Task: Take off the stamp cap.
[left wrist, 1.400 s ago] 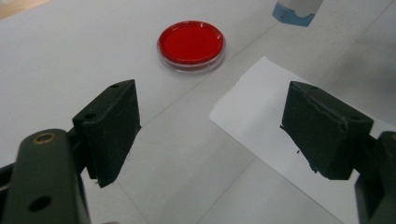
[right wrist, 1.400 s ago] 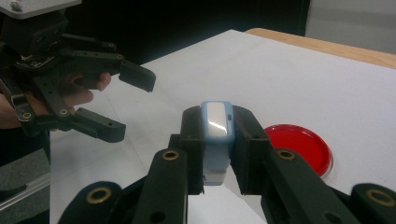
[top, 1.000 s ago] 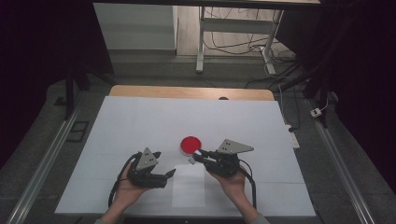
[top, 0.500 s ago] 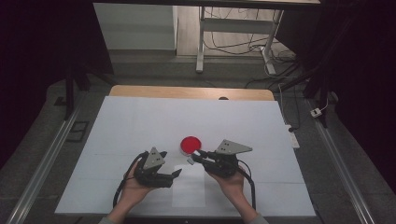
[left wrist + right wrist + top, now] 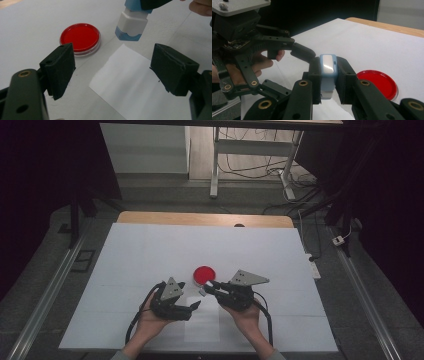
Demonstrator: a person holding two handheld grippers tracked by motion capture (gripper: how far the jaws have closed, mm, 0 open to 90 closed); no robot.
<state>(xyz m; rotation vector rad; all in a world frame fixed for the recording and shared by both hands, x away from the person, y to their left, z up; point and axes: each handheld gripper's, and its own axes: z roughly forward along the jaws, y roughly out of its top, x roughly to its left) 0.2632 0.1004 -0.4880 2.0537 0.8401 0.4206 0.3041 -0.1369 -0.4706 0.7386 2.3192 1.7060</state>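
So there's a white table (image 5: 150,255) with a wooden strip along its far edge, and a person's two hands come in from the near side, each holding a gripper. Near the front edge lies a paper sheet (image 5: 202,322), flat on the table; the left gripper view shows its far corner pointing toward the dish.

Left gripper (image 5: 192,306) sits low over the sheet's left part, jaws spread wide with nothing between them, the paper visible in the gap. Right gripper (image 5: 207,286) is just beside it on the right, pointing left toward the dish, jaws clamped on a stamp (image 5: 328,75), a small blue and white block held upright. In the left gripper view the stamp (image 5: 132,25) hangs just above the sheet's far corner, can't tell if it's touching.

The red dish (image 5: 204,275) is round with a clear rim, sitting flat on the table just beyond the sheet, near the stamp but apart from it.
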